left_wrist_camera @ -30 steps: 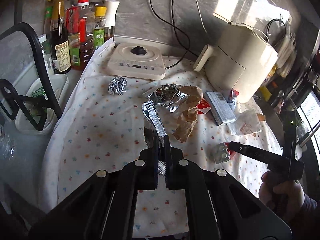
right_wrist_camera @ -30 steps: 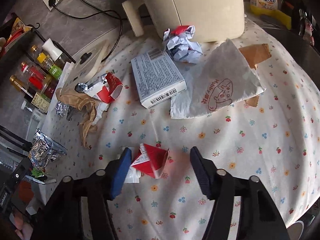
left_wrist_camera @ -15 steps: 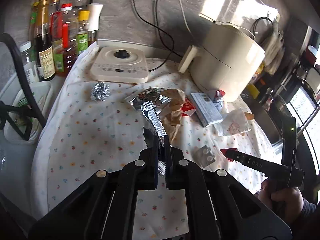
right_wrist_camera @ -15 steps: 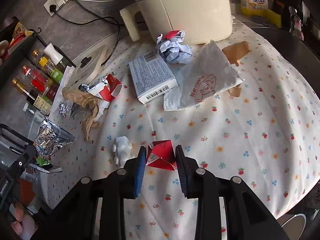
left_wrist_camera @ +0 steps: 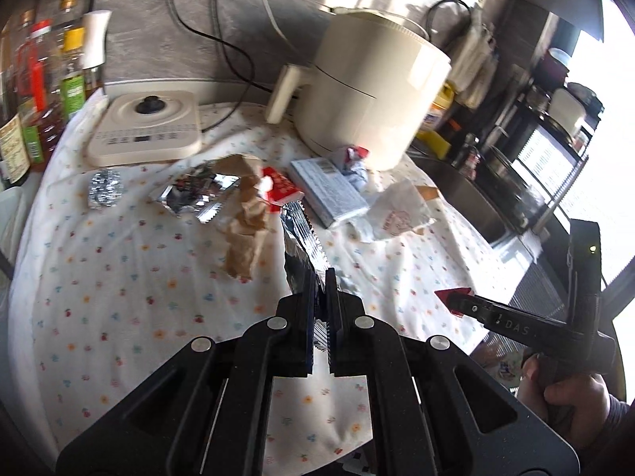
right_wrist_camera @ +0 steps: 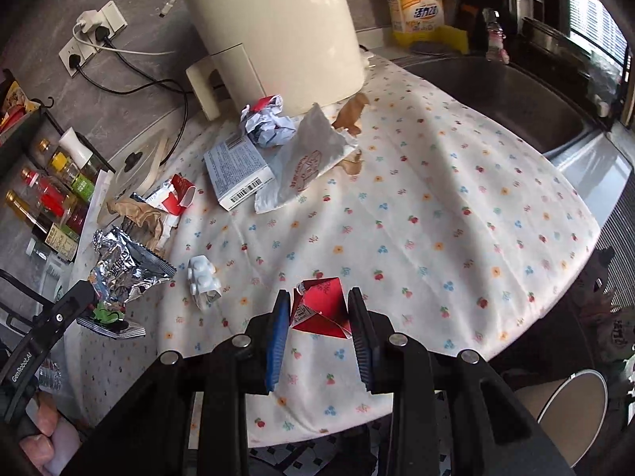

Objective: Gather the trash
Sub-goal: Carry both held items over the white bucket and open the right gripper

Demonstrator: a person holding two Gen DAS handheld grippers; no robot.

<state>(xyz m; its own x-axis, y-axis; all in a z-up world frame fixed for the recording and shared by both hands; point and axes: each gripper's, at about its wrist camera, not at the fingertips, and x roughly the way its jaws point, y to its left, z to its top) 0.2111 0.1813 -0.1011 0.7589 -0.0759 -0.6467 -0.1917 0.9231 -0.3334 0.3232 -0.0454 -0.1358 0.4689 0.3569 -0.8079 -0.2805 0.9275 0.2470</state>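
Note:
My left gripper [left_wrist_camera: 321,289] is shut on a silver foil wrapper [left_wrist_camera: 301,234], held up above the flowered tablecloth [left_wrist_camera: 119,277]. In the right wrist view the same wrapper [right_wrist_camera: 123,265] hangs at the lower left. My right gripper [right_wrist_camera: 319,297] is shut on a folded red carton scrap [right_wrist_camera: 321,309], lifted near the table's front edge. The scrap [left_wrist_camera: 450,295] also shows at that gripper's tip in the left wrist view. A white blister pack [right_wrist_camera: 202,281], a grey box [right_wrist_camera: 238,174], a white paper bag [right_wrist_camera: 309,158], crumpled paper [right_wrist_camera: 268,123], brown paper [right_wrist_camera: 139,214] and a foil ball [left_wrist_camera: 104,194] lie on the cloth.
A cream air fryer [left_wrist_camera: 369,99] stands at the back, an induction cooker [left_wrist_camera: 145,129] to its left, and sauce bottles [left_wrist_camera: 39,91] at the far left. A sink [right_wrist_camera: 496,95] and a yellow detergent bottle [right_wrist_camera: 416,8] are on the right. A round container [right_wrist_camera: 571,416] sits below the table edge.
My right gripper closed on the red scrap and lifted it off the cloth towards the table's edge, leaving the blister pack behind. My left gripper shifted right with the foil wrapper.

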